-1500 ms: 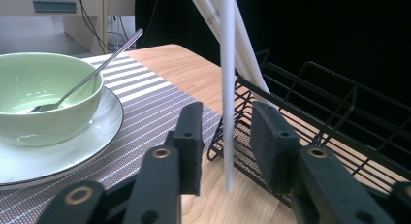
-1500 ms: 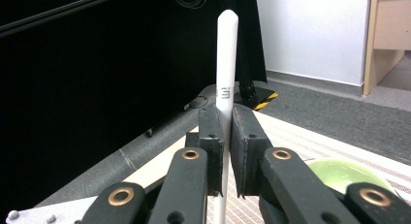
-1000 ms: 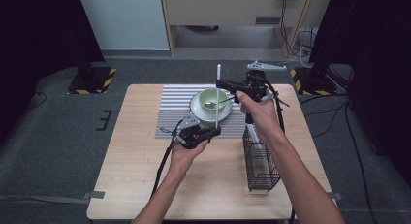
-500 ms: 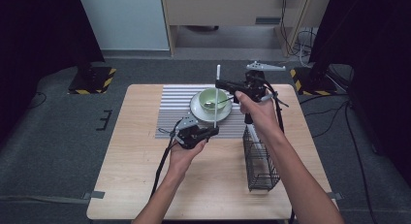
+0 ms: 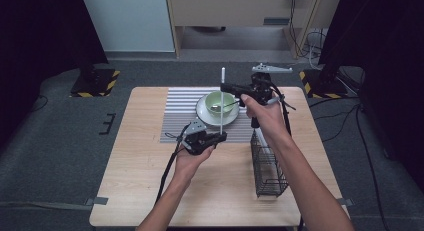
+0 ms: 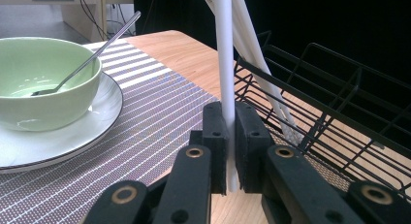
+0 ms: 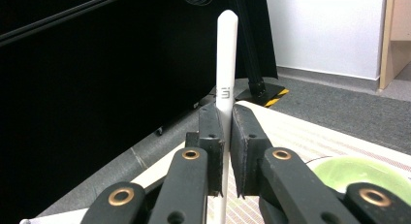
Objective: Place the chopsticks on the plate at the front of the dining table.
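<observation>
Two grippers clamp one white stick (image 5: 222, 98) that stands upright over the striped mat (image 5: 175, 121) on the wooden table (image 5: 140, 191). To the right of the stick lies the black wire basket (image 5: 269, 166), and the left gripper view shows more white sticks (image 6: 257, 54) leaning inside it. Behind the stick sits a green bowl (image 5: 220, 102) on a white plate (image 5: 205, 116), with a metal spoon (image 6: 87, 59) resting in the bowl.

Down at the stick's lower end, the left gripper (image 5: 220, 137) has its jaws pressed together on it; up near the top, the right gripper (image 5: 225, 87) is likewise clamped on it, just below the rounded tip and printed mark.

With both ends held, the likely step is a handover or a pull-apart. To do it well, one gripper should let go fully before the other moves, or both should travel along the stick's own line, since any sideways twist could bend it or knock the bowl.
</observation>
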`<state>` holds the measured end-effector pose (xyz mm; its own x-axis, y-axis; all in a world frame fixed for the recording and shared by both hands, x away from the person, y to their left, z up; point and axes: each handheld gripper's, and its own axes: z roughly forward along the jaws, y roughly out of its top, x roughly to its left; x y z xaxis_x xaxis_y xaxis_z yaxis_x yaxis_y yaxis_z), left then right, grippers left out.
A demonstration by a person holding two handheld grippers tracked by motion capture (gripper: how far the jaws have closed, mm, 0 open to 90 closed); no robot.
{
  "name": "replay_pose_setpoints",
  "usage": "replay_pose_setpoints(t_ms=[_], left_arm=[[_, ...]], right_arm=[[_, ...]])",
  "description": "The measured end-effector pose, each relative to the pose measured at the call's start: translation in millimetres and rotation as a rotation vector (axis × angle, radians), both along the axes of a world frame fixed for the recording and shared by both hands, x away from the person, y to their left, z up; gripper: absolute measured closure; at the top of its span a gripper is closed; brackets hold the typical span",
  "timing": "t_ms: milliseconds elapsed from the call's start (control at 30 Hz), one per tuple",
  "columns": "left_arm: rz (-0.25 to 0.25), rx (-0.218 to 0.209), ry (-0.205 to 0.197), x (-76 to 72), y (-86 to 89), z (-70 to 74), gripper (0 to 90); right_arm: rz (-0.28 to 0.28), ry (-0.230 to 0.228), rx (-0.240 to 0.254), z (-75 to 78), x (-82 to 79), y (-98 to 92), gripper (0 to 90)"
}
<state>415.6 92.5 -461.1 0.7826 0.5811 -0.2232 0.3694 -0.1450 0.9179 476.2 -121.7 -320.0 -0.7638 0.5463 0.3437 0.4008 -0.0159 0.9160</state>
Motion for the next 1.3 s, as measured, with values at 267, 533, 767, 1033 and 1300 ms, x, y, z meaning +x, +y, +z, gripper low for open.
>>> replay_pose_setpoints(t_ms=[267, 533, 767, 1033, 1300], left_arm=[[0.009, -0.032, 0.012, -1.0, 1.5, -2.5, 78.0], [0.015, -0.016, 0.014, -0.8, 2.5, -5.7, 80.5], [0.019, -0.011, 0.016, -1.3, 2.0, -7.3, 85.2], [0.036, -0.017, 0.019, -1.9, 3.3, -9.2, 85.8], [0.069, -0.039, 0.011, -1.4, 6.8, -10.5, 86.4]], right_arm=[[-0.003, -0.003, 0.002, 0.2, 0.5, 0.2, 84.4], [-0.005, 0.002, 0.015, 0.8, 1.7, -1.7, 84.4], [-0.003, 0.001, 0.011, 0.3, 1.7, -0.9, 84.4], [0.001, -0.001, 0.005, 0.0, 1.7, 0.2, 84.3], [-0.008, -0.03, -0.018, 0.9, -1.3, 1.9, 71.5]])
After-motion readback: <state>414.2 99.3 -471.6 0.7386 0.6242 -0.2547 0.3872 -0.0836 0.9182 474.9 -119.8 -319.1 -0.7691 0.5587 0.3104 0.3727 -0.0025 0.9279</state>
